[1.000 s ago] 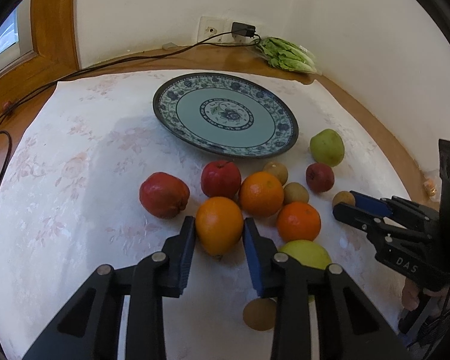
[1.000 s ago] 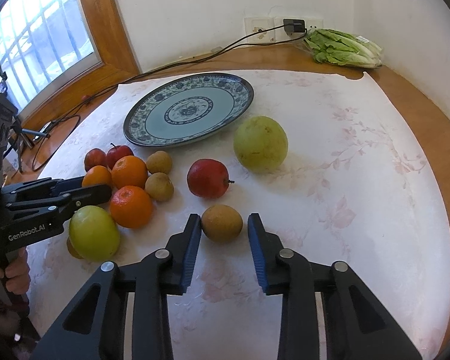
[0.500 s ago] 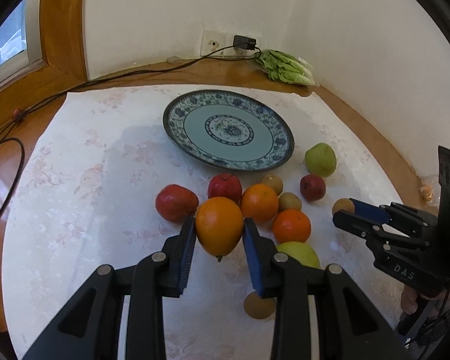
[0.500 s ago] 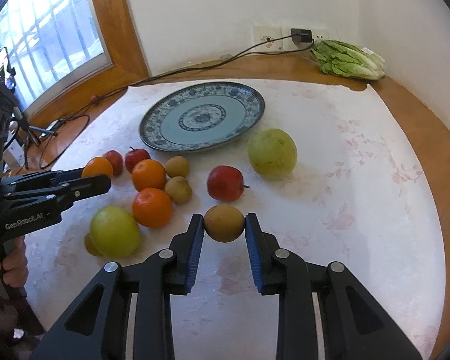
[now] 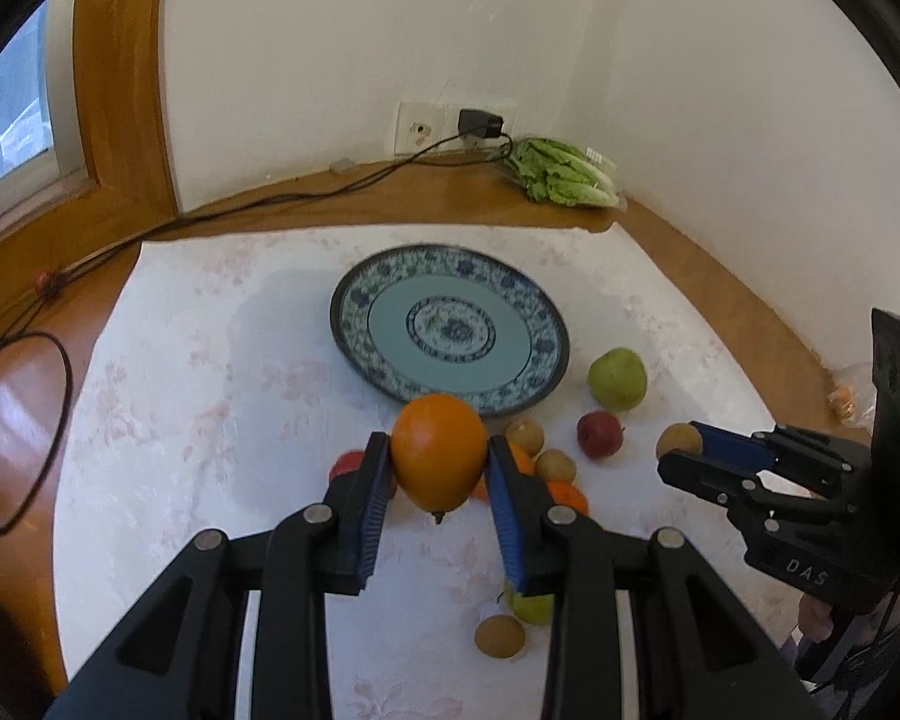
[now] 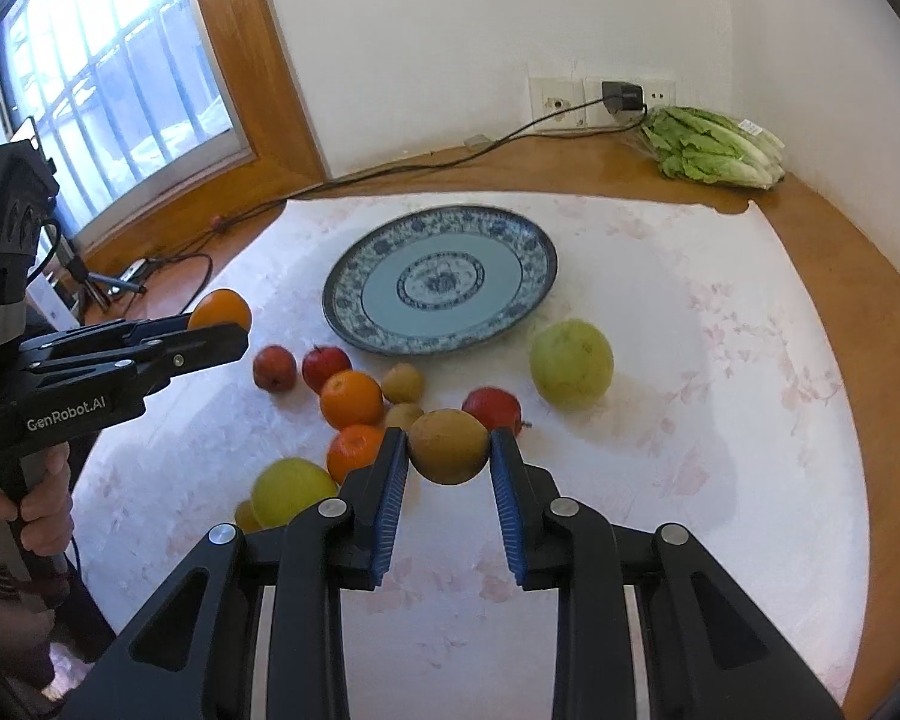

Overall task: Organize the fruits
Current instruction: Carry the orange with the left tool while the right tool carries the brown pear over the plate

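Observation:
My left gripper is shut on an orange and holds it in the air, above the fruit pile and short of the plate. My right gripper is shut on a brown round fruit, also lifted off the cloth. The blue patterned plate lies empty beyond both. On the cloth lie a large green fruit, a red apple, oranges, small brown fruits and a yellow-green fruit. Each gripper shows in the other's view.
A white floral cloth covers a round wooden table. Bagged lettuce lies at the back by the wall socket. A black cable runs along the table's back left. A window is on the left.
Both grippers closed on their fruit and lifted them off the cloth. The left rose with the orange, the right with the brown fruit.

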`<action>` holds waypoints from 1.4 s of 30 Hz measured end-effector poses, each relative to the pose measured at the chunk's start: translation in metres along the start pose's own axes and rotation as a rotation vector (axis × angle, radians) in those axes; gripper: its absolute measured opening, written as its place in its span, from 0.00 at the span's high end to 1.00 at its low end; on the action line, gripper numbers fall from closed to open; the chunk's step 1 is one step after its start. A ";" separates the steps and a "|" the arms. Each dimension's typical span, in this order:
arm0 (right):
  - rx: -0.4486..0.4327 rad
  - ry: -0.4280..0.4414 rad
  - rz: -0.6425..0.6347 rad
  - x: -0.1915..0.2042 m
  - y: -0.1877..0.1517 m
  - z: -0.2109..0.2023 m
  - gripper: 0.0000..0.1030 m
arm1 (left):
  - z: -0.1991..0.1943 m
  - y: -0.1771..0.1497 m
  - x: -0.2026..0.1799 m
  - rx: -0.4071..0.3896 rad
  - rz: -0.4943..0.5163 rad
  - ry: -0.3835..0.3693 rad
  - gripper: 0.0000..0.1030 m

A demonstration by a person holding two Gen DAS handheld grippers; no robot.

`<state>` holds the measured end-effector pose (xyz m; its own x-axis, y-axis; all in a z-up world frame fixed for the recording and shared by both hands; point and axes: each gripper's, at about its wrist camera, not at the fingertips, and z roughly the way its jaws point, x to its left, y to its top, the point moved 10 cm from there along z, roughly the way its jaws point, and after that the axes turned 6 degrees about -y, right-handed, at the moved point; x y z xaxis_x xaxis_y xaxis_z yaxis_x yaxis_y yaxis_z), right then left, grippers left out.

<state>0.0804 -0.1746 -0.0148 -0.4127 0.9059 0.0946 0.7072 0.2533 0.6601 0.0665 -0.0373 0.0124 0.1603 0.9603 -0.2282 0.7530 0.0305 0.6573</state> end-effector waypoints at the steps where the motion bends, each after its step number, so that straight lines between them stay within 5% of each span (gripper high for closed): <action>1: -0.004 0.002 0.001 0.000 0.003 -0.002 0.71 | -0.001 0.003 -0.001 -0.003 0.004 0.002 0.68; 23: -0.082 -0.027 -0.046 0.001 0.075 -0.022 0.71 | -0.005 0.064 -0.013 -0.049 0.032 -0.006 0.68; 42: -0.030 -0.016 -0.025 -0.011 0.096 0.037 0.71 | 0.068 0.068 0.010 0.047 -0.023 -0.011 0.68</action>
<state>0.1742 -0.1476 0.0197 -0.4206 0.9048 0.0658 0.6791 0.2659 0.6842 0.1627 -0.0445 0.0066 0.1490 0.9565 -0.2508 0.7859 0.0394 0.6171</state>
